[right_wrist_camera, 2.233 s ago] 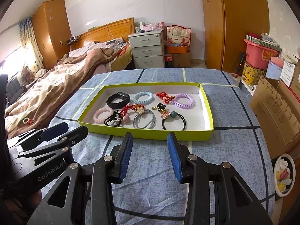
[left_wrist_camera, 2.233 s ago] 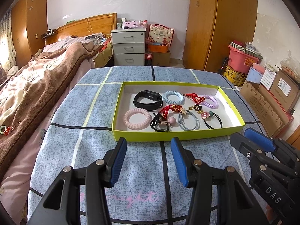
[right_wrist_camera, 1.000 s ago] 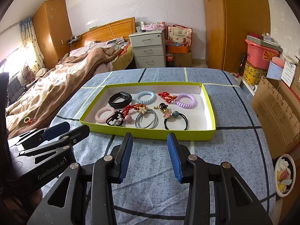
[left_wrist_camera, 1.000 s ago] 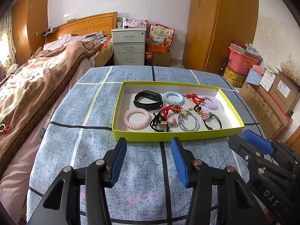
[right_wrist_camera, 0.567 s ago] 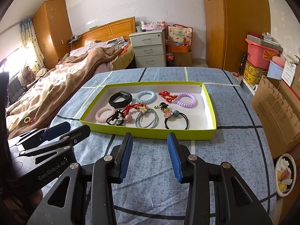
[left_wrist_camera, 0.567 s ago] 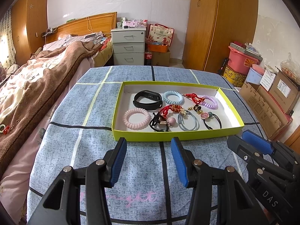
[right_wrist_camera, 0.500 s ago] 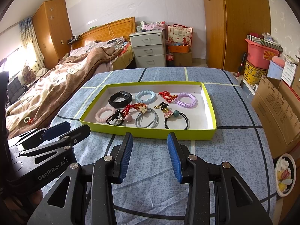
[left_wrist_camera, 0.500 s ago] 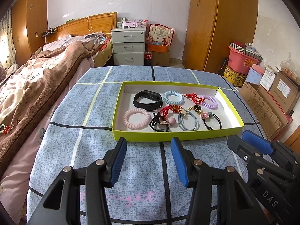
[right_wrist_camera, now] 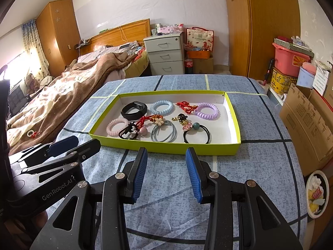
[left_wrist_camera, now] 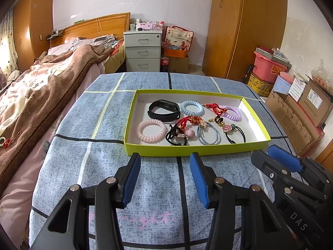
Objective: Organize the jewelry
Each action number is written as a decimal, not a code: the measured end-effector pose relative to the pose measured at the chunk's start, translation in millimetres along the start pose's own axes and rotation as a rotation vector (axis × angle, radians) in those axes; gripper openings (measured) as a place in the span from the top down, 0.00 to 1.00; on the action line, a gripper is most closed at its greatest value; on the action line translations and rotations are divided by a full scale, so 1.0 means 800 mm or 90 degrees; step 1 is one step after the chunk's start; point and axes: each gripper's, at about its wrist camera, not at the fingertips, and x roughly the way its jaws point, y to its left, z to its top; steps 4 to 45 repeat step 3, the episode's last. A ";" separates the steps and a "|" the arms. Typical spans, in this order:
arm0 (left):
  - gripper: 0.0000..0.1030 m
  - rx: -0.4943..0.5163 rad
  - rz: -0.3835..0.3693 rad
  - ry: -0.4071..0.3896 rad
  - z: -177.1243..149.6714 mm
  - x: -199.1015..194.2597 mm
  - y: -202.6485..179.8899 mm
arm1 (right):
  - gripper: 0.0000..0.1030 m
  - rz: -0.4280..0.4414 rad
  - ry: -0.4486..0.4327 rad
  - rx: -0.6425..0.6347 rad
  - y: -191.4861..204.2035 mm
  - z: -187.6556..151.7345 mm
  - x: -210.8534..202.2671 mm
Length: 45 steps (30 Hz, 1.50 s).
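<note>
A yellow-green tray sits on the blue checked tablecloth. It holds a black wristband, a blue coil tie, a purple coil tie, a pink coil tie, a red knotted charm, grey elastics, a black elastic with beads and a black bow tie. My left gripper is open and empty, just short of the tray's near wall. My right gripper is open and empty, also before the near wall.
A bed with a brown blanket runs along the table's left. A white drawer unit and wardrobe stand behind. Cardboard boxes and a pink bin are at the right.
Both grippers have stayed open and nearly still; the views have shifted only slightly. The items in the tray have not moved.
</note>
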 end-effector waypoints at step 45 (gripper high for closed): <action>0.50 -0.001 0.000 -0.003 -0.001 -0.001 0.000 | 0.62 0.000 -0.001 0.002 0.001 0.000 0.000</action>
